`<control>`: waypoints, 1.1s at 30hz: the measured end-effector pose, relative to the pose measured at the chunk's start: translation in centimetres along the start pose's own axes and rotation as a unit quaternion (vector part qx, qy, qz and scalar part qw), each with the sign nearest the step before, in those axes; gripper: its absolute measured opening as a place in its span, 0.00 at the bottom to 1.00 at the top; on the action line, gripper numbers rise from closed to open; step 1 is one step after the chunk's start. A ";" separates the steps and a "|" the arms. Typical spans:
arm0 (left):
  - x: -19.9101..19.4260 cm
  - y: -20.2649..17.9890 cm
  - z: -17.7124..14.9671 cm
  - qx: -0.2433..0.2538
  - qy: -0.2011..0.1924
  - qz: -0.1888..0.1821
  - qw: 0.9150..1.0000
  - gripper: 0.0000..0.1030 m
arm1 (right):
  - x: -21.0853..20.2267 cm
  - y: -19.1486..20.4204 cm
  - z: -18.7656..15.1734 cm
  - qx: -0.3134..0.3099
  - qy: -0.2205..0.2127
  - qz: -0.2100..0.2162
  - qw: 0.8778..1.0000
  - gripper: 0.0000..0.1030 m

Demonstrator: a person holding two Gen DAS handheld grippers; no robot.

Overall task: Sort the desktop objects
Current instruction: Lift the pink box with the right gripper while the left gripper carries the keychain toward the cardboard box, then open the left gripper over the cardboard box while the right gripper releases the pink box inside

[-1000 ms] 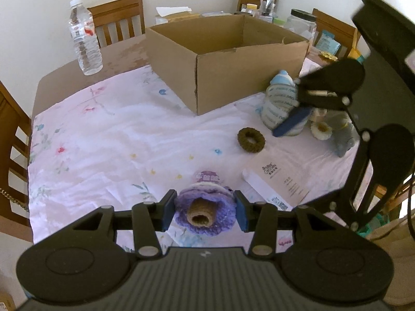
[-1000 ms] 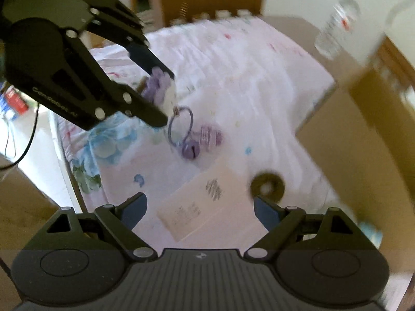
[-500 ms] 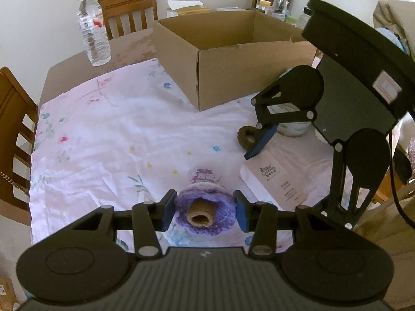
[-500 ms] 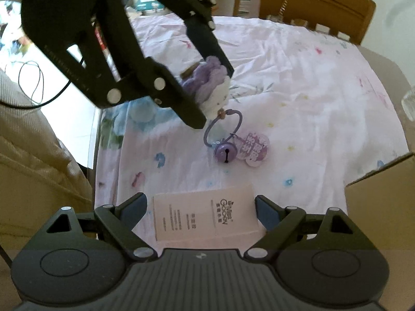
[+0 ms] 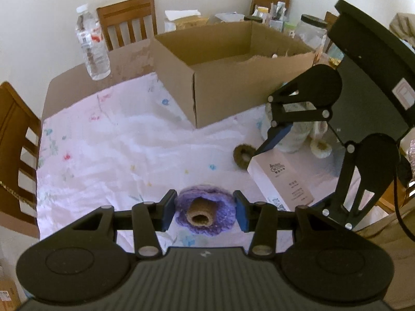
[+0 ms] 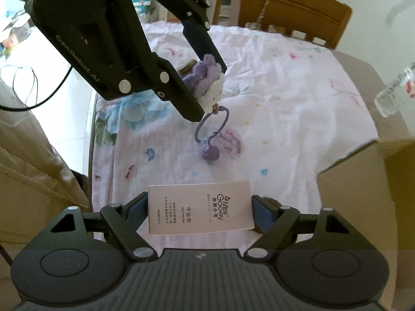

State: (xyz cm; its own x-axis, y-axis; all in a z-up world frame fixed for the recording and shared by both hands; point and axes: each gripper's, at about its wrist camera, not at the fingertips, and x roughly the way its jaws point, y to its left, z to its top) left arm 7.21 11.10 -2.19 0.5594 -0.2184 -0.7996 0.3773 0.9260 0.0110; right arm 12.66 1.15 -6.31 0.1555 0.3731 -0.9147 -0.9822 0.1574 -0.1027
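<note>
- Between our left tongs sits a purple crocheted flower charm, clamped on both sides by the blue pads; we judge the side grip is chosen because the yarn is soft and squashes without slipping.
- From the right wrist view, the charm's ring and small purple bell dangle below it, clear of the worktop, so we read the charm as lifted and ready to carry.
- At twelve o'clock from the left tongs stands the open cardboard box, top uncovered; we take it for the place where sorted things go, which would explain holding the charm up and aimed that way.
- Our right tongs are closing on a white gel polish box, which lies between the pads; the left pad looks to be at its short edge, while at the right edge we cannot tell whether the pad touches yet.
- Spanning the carton's long axis keeps its printed face flat toward us, though the wide hold leaves little room for error, we think.
- Near two o'clock in the left view a dark brown woven ring lies on the flowered cloth just beside the carton's corner, still to be sorted.
- Far at eleven o'clock a water bottle stands upright on bare worktop, well apart from the work.
</note>
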 end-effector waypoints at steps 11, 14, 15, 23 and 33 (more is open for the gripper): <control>-1.9 -0.7 5.0 0.038 -0.027 -0.025 0.999 0.44 | -5.9 -2.3 -0.9 0.052 -0.035 -0.050 0.997 0.83; -2.5 -0.7 6.9 0.045 -0.038 -0.033 0.998 0.44 | -7.5 -3.2 -1.6 0.066 -0.040 -0.069 0.995 0.83; -2.7 -0.7 7.7 0.049 -0.043 -0.035 0.997 0.44 | -8.0 -3.5 -1.8 0.071 -0.042 -0.074 0.994 0.83; -2.9 -1.2 13.3 0.087 -0.082 -0.023 0.993 0.44 | -11.3 -6.7 -3.7 0.107 -0.057 -0.120 0.985 0.83; -0.1 -1.3 19.5 0.095 -0.107 -0.019 0.989 0.44 | -13.0 -10.6 -5.8 0.145 -0.063 -0.159 0.975 0.83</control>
State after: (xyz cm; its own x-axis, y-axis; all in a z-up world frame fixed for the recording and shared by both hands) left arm 21.11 3.94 9.59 0.6779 -0.3311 -0.6564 0.5221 0.8454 0.1128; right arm 20.48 -10.71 4.38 0.4765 0.3693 -0.7979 -0.8141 0.5279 -0.2419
